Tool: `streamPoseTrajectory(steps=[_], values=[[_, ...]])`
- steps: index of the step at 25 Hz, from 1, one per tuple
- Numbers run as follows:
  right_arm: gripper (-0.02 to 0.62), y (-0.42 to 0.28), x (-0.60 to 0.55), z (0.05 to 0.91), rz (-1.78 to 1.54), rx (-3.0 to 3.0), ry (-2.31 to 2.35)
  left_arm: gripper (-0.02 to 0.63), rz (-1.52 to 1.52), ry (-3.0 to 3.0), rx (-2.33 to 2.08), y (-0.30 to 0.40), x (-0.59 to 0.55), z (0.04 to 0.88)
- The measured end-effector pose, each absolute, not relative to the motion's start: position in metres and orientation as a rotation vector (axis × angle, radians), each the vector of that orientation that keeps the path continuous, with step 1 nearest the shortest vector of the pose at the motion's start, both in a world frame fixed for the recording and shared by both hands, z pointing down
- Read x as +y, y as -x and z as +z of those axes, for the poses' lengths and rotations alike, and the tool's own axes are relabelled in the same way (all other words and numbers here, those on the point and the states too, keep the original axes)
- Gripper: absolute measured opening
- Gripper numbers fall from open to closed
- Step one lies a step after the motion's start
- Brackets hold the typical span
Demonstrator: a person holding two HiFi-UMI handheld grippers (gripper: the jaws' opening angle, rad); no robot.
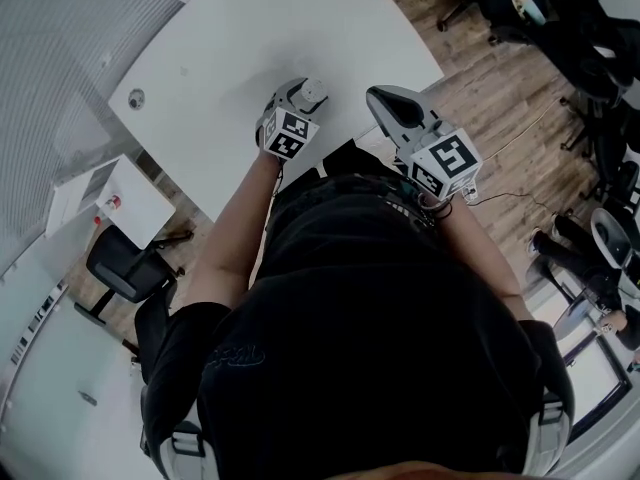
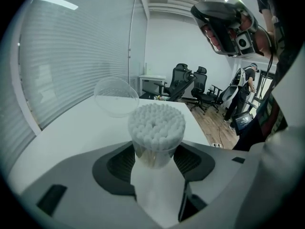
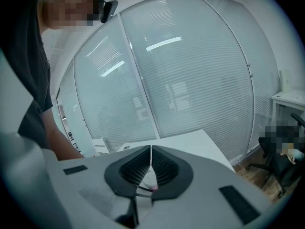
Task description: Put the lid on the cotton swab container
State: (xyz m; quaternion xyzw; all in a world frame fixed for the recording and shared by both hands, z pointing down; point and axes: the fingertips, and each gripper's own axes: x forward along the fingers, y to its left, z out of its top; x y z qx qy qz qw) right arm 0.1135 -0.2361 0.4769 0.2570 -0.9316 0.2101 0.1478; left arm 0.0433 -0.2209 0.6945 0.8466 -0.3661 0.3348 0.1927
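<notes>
A clear cotton swab container (image 2: 156,128), packed with white swab heads, stands between the jaws of my left gripper (image 2: 155,149). Both pads press its sides, so the gripper is shut on it. From the head view the left gripper (image 1: 303,98) is over the near edge of the white table (image 1: 250,38), with the swab tops (image 1: 313,92) just showing. The clear domed lid (image 2: 116,97) lies on the table beyond the container. My right gripper (image 3: 150,149) is shut with nothing between its jaws; it hovers at the table's right corner (image 1: 378,98).
A round cable hole (image 1: 135,98) sits near the table's left edge. A white cabinet (image 1: 100,203) and a black office chair (image 1: 125,268) stand to the left on the floor. More office chairs (image 2: 188,80) and a person stand beyond the table's far end.
</notes>
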Motion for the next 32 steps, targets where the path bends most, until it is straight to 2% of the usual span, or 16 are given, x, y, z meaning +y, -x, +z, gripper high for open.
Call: streamPoseTrajectory(steps=[14, 32], values=[[0.025, -0.054, -0.181, 0.447, 0.531, -2.752, -0.681, 0.263, 0.942, -2.423, -0.940, -0.016, -0.161, 0.607], [0.026, -0.003, -0.116, 0.425, 0.505, -2.759, -0.656, 0.264, 0.911, -2.557, -0.757, 0.021, -0.088, 0.541]])
